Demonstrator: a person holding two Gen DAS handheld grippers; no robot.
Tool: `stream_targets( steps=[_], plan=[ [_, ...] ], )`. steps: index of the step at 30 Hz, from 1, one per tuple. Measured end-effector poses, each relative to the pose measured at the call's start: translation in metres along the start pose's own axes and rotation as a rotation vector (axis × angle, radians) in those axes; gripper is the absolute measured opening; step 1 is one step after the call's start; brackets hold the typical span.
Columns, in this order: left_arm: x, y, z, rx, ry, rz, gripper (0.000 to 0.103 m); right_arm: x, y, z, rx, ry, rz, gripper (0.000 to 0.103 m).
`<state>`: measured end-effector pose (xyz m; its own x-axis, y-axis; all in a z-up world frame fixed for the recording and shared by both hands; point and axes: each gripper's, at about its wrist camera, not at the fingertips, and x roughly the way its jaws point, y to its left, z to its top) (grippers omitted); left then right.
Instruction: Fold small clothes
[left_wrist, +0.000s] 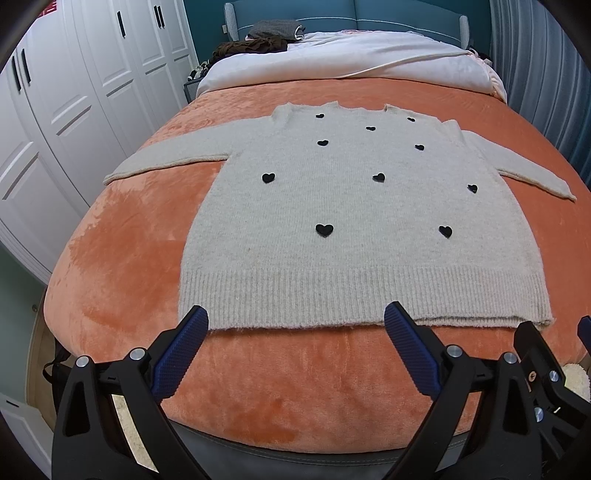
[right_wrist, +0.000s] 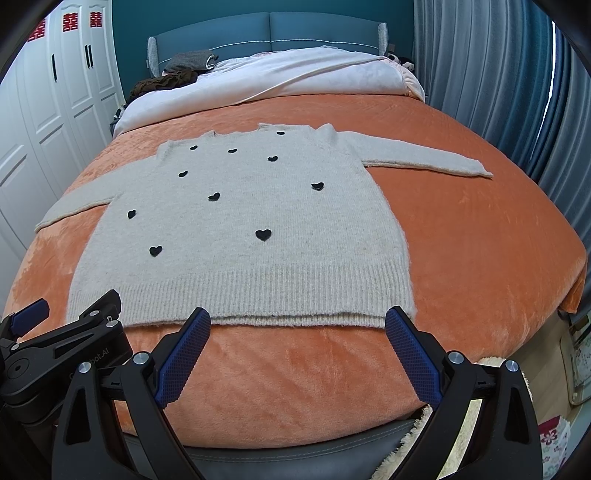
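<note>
Knit sweater flat on orange blanket, both grippers' fingers spread wide, empty, just short of hem.

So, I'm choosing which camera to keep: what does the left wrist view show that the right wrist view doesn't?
Only the left wrist view shows the left sleeve's cuff and the wardrobe doors up close. Only the right wrist view shows red door decorations and the floor past the bed's right edge. Both show the heart-dotted sweater lying flat on the orange blanket.
</note>
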<state>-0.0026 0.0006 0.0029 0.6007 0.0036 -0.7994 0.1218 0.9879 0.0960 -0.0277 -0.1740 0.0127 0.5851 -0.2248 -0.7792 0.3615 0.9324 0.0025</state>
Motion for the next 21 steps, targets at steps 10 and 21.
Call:
stream_targets(
  steps=[10,21],
  plan=[
    [0.01,0.001,-0.003,-0.022,0.023,-0.006,0.097,0.01,-0.004,0.001,0.004,0.027,0.018,0.095],
    [0.046,0.027,0.01,-0.15,0.156,-0.134,0.097,0.111,-0.186,0.102,0.382,0.075,0.08,0.093]
  ],
)
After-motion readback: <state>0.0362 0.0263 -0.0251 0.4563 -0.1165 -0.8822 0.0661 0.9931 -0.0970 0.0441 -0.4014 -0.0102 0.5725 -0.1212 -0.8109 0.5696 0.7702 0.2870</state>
